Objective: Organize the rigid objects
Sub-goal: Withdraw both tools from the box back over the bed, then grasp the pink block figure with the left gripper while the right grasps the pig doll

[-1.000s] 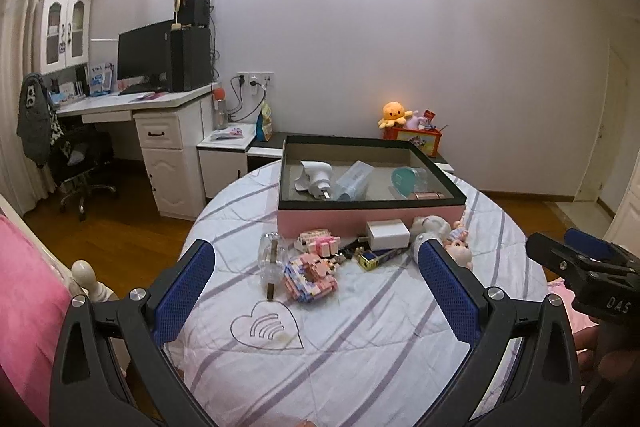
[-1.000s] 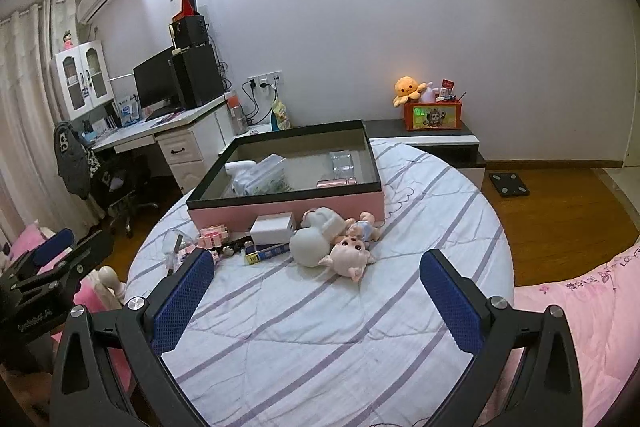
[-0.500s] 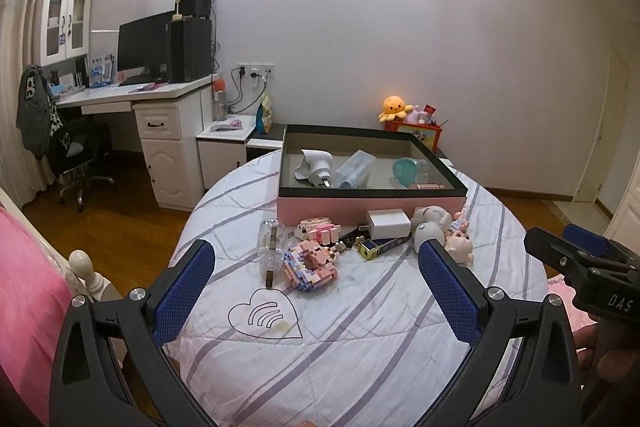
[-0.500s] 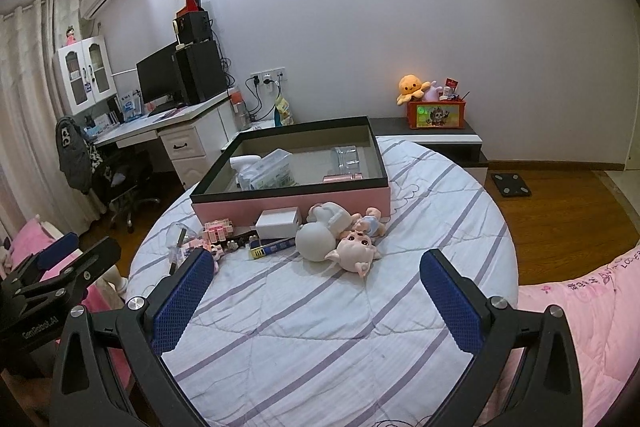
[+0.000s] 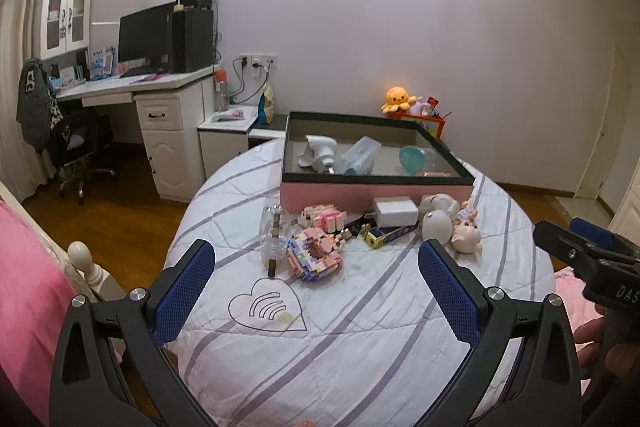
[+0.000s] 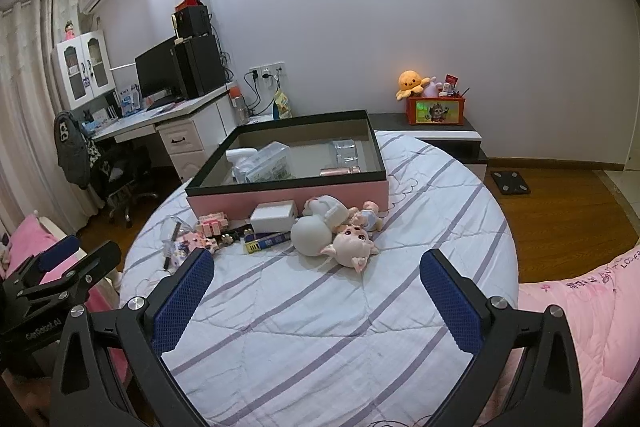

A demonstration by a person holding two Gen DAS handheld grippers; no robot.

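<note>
A pink box with a dark rim (image 5: 376, 189) (image 6: 288, 197) stands at the far side of a round table with a striped cloth (image 5: 360, 327). It holds a white pump bottle (image 5: 320, 155), a clear pack (image 5: 360, 159) and a teal item (image 5: 412, 159). In front of it lie a clear bottle (image 5: 274, 233), pink brick models (image 5: 316, 257), a white charger (image 5: 394, 211) (image 6: 274, 217), a blue box (image 6: 266, 241) and pig dolls (image 5: 448, 223) (image 6: 340, 235). My left gripper (image 5: 316, 283) and right gripper (image 6: 316, 287) are open and empty, above the near table, short of the objects.
A desk with monitor and chair (image 5: 132, 87) stands at the back left. A low cabinet holds an orange plush and a red box (image 6: 434, 107). Pink bedding (image 6: 592, 307) borders the table on the right and pink bedding (image 5: 24, 287) on the left. Wooden floor surrounds the table.
Both grippers have moved a little closer to the table and the objects look slightly larger. Both stay open; nothing on the table has moved.
</note>
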